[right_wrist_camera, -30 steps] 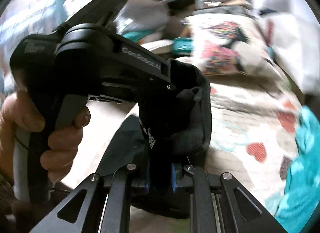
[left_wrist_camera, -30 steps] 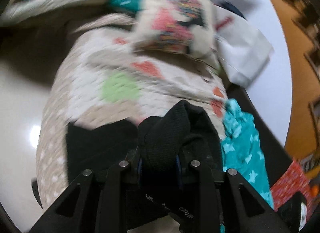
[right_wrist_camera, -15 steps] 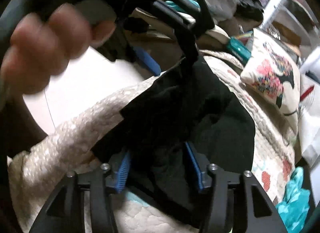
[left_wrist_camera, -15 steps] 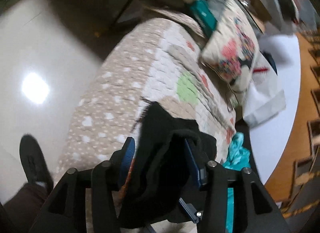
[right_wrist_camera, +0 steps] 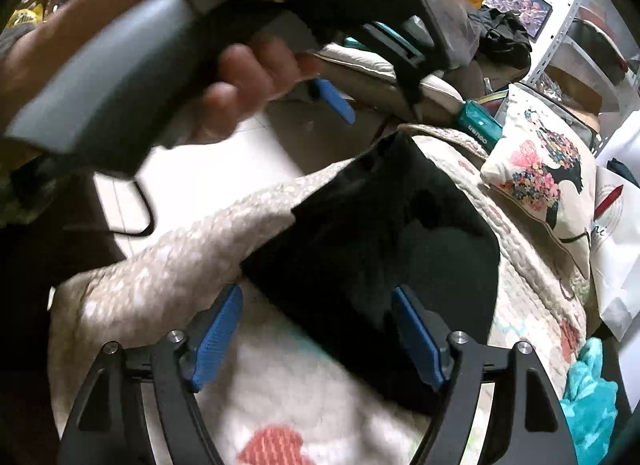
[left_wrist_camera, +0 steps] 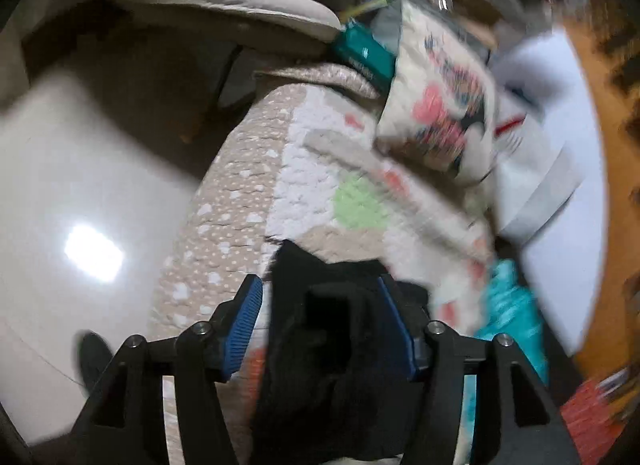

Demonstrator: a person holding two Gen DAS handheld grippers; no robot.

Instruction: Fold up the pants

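The black pants (right_wrist_camera: 372, 249) lie bunched and partly folded on a quilted bedspread (right_wrist_camera: 304, 401), close to the rounded edge of the bed where the spread drops toward the pale shiny floor (left_wrist_camera: 80, 193). In the right wrist view they form a dark, roughly four-sided heap with one corner reaching toward the bed's edge.

The right tongs (right_wrist_camera: 320, 337) are spread wide, blue pads apart on either side of the near end of the pants, pinching nothing. The left tongs (left_wrist_camera: 320, 325) are also spread; a fold of the black cloth sits between the blue pads, and whether it touches them cannot be told through the blur. In the right wrist view the person's left hand (right_wrist_camera: 240, 77) grips the grey handle of the left tool above the pants.

Farther along the bed a pillow (right_wrist_camera: 548, 181) with a flowered print leans just beyond the pants, with a teal box (right_wrist_camera: 476, 125) beside it toward the bed's far end. A crumpled turquoise cloth (right_wrist_camera: 588, 397) lies at the bedspread's right edge, and a white bag (right_wrist_camera: 616, 249) sits beside the pillow.
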